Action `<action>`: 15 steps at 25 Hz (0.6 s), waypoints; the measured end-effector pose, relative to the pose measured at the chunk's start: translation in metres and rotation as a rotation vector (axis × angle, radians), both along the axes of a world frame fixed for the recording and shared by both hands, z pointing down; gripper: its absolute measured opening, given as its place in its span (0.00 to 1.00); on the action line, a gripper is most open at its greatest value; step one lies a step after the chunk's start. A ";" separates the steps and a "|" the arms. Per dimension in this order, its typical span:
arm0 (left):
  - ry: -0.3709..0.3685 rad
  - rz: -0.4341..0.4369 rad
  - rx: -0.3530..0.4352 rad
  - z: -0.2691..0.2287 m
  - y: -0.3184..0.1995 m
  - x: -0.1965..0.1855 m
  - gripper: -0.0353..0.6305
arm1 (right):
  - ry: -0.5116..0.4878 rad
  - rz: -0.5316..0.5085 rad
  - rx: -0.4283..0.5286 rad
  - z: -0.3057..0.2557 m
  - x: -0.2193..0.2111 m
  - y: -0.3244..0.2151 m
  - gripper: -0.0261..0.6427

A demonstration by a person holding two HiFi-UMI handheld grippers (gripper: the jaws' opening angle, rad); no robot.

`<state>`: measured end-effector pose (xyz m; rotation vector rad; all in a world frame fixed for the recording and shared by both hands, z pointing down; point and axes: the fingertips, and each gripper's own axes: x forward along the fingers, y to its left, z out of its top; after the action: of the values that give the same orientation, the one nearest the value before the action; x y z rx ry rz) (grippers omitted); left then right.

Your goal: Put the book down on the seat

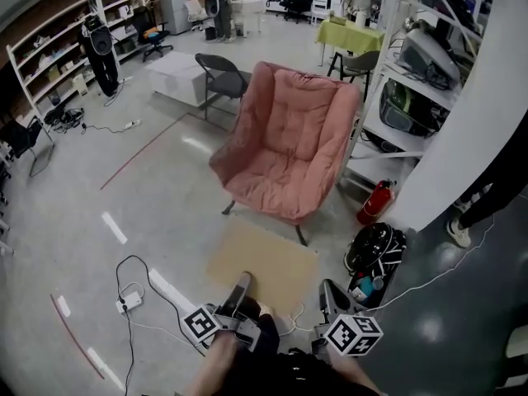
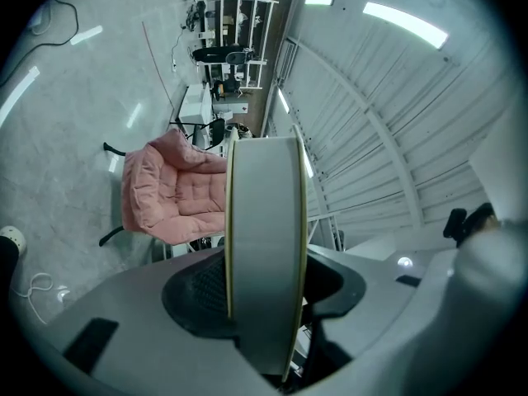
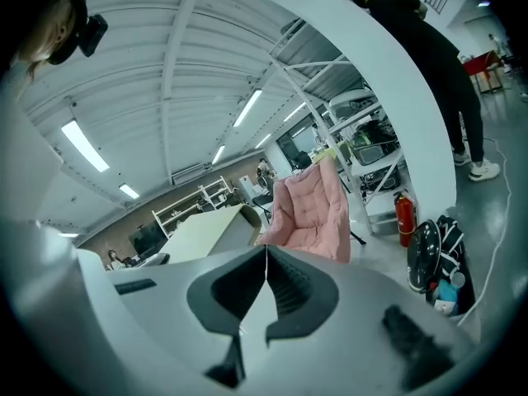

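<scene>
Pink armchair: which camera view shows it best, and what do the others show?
Head view: the whole pink armchair, seat and legs. Left gripper view: the book hides one side. Right gripper view: small, partly behind the right tool.

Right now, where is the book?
Head view, low centre: the book is held in the left tongs, just short of the pink armchair.

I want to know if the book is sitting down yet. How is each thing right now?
pink chair seat: empty.
book: held in the air, not yet on the seat.
left fingers: clamped across the book's thickness.
right fingers: shut, seemingly on the book's thin cover edge.
</scene>
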<state>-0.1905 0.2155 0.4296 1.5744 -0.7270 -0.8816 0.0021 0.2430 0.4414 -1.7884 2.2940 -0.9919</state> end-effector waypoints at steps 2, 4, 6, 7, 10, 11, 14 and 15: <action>0.009 0.009 -0.003 0.001 -0.018 -0.001 0.39 | 0.003 0.009 -0.007 0.002 -0.001 -0.017 0.06; 0.010 0.022 -0.004 0.003 -0.034 -0.001 0.39 | 0.002 0.017 -0.014 0.004 -0.002 -0.032 0.06; 0.005 0.037 -0.002 0.004 -0.050 -0.002 0.39 | -0.001 0.028 -0.016 0.006 -0.004 -0.047 0.06; 0.005 0.045 -0.003 0.004 -0.058 -0.003 0.39 | -0.001 0.033 -0.016 0.006 -0.005 -0.054 0.06; 0.002 0.064 -0.007 0.007 -0.079 -0.004 0.39 | 0.000 0.046 -0.021 0.009 -0.008 -0.074 0.06; 0.002 0.071 -0.010 0.009 -0.085 -0.005 0.39 | -0.002 0.052 -0.022 0.011 -0.009 -0.081 0.06; 0.015 0.094 -0.011 0.012 -0.104 -0.006 0.39 | -0.007 0.074 -0.028 0.018 -0.010 -0.098 0.06; 0.019 0.101 -0.010 0.012 -0.109 -0.005 0.39 | -0.008 0.082 -0.031 0.020 -0.010 -0.102 0.06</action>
<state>-0.1959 0.1069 0.4420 1.5783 -0.6320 -0.8164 -0.0079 0.1407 0.4614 -1.8698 2.1928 -1.0246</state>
